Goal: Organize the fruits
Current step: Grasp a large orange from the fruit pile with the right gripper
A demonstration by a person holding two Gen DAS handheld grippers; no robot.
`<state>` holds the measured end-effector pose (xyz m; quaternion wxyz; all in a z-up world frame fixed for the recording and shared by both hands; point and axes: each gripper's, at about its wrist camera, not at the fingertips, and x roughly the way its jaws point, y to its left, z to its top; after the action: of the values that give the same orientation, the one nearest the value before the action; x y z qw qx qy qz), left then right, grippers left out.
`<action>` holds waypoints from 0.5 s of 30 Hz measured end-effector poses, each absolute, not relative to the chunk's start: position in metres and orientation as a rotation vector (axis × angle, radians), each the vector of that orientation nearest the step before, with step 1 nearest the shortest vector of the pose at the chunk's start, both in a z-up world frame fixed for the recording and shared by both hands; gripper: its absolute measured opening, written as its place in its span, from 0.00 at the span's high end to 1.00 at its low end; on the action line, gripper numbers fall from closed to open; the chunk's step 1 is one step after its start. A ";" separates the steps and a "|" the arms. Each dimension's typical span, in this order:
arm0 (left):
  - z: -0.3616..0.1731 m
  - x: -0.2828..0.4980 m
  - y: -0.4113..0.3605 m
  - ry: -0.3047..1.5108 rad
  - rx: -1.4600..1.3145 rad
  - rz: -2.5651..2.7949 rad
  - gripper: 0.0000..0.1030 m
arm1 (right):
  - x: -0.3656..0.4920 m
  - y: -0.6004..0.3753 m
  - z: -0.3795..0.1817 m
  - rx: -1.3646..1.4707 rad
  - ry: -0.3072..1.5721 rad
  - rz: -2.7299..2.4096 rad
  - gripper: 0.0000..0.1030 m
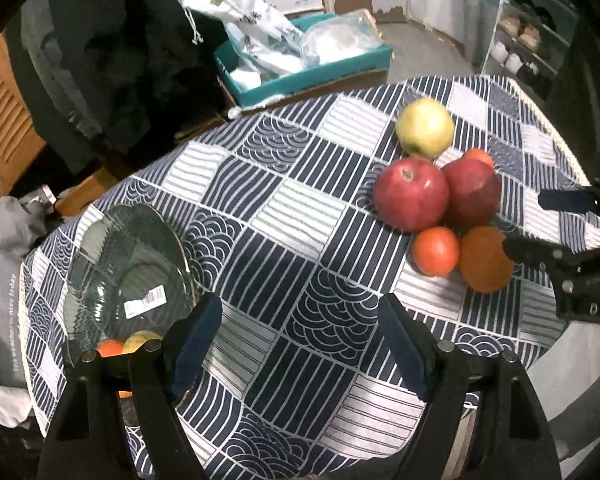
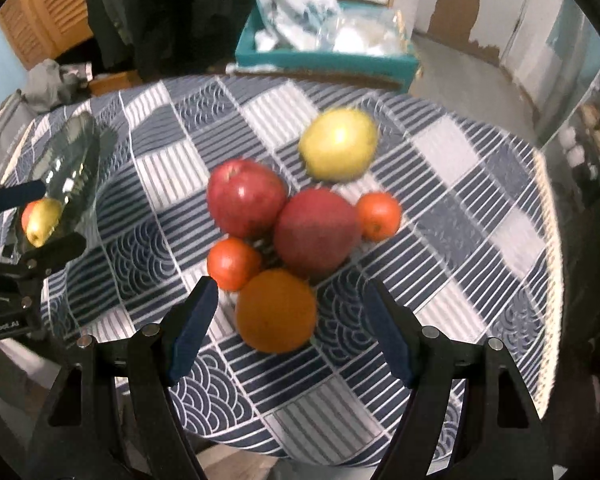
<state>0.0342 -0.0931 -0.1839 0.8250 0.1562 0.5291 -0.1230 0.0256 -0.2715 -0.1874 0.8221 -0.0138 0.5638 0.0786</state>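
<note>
Blue-padded fingers of the left gripper stand apart over bare patterned tablecloth with nothing between them. Just left of them sits a dark glass bowl, a price sticker on its wall and a yellow and an orange fruit low inside. The loose fruit lies to the far right: a yellow apple farthest, two red apples side by side, then a small tomato-like fruit and an orange nearest, with the other gripper's fingers at that edge.

From the right wrist, slightly blurred, the right gripper is also parted and empty, and the orange lies between and just beyond its fingertips. A red apple touches it on the far side; the bowl is far left.

The orange looks firm, round and fairly heavy, so it may roll; squeeze across its widest middle. The glass bowl seems breakable, so fruit should be set in, not dropped.
</note>
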 end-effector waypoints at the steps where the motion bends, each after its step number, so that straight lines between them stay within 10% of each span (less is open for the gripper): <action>1: -0.188 0.035 -0.094 1.134 0.332 -0.264 0.21 | 0.025 -0.271 -0.193 -0.032 1.217 0.176 0.26; 15: -0.216 0.038 -0.101 1.185 0.366 -0.264 0.21 | 0.033 -0.269 -0.242 -0.038 1.320 0.209 0.26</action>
<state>0.0376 -0.1007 -0.2162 0.8055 0.1711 0.5538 -0.1231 0.0332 -0.2691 -0.2425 0.7847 -0.0176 0.6120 0.0968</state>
